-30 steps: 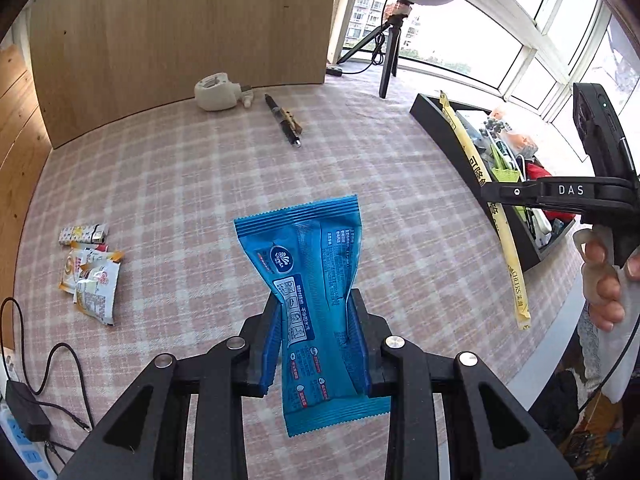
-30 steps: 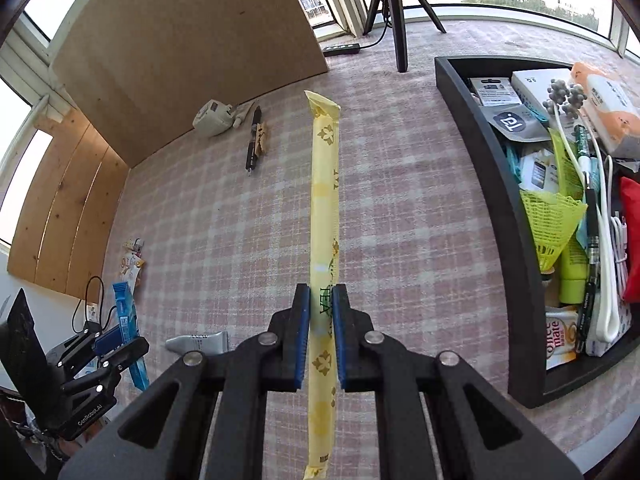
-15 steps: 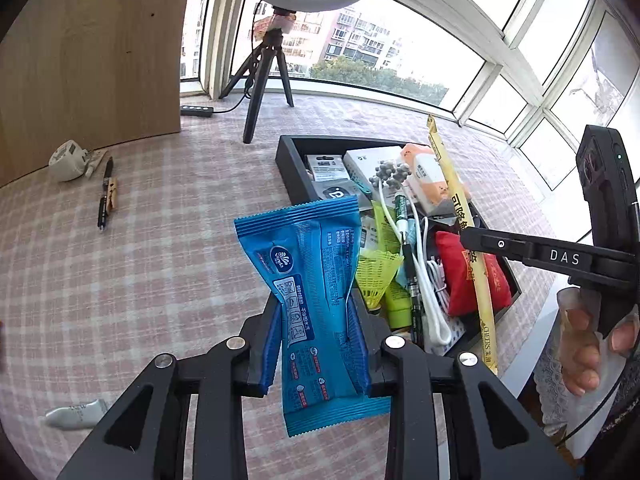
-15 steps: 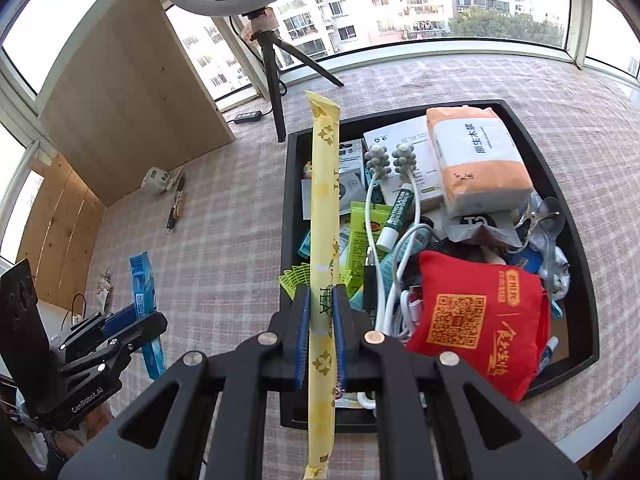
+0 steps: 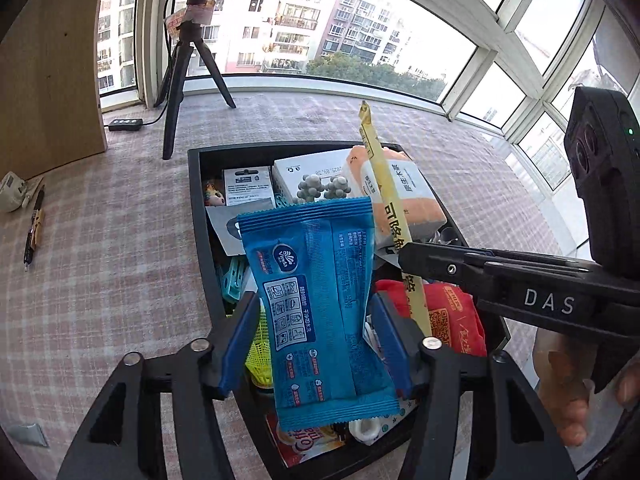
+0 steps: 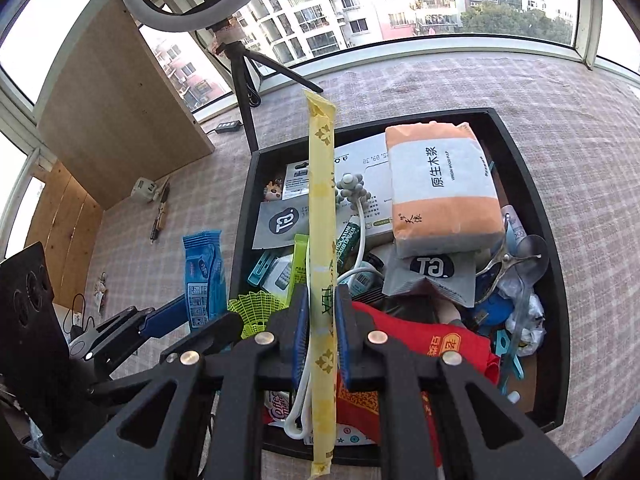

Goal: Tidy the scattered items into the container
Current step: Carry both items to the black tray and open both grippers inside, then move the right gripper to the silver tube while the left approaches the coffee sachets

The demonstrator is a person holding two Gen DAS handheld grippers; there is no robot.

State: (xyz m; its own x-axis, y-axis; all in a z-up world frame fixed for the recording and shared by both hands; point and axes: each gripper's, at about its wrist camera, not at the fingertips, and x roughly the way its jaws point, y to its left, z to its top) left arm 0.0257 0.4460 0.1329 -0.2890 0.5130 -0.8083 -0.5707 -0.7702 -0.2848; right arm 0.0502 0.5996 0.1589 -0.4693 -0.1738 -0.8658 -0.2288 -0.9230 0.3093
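Left gripper (image 5: pixel 314 344): jaws opening, blue pads clear of the blue pack (image 5: pixel 320 308) on both sides, so it's released, though the pack sits upright between them, over the near-left part of the tray (image 5: pixel 197 216). Can't tell if its bottom edge touches the tray contents.

Right gripper (image 6: pixel 322 334): jaws opening too, a thin gap each side of the yellow stick (image 6: pixel 322 248), grip off. Stick stands lengthwise between the pads, over the tray's left half, top end beyond the far rim in this view.

Tray is black, on a checked cloth (image 6: pixel 580 128), packed: tissue pack (image 6: pixel 440 188), red pouch (image 6: pixel 416 356), green shuttlecock (image 6: pixel 256 308), white cable (image 6: pixel 360 240).

Outside the tray, left: pen (image 5: pixel 32 232), white adapter (image 5: pixel 12 192), tripod (image 5: pixel 188 80). A hand (image 5: pixel 576 384) holds the right gripper's handle.
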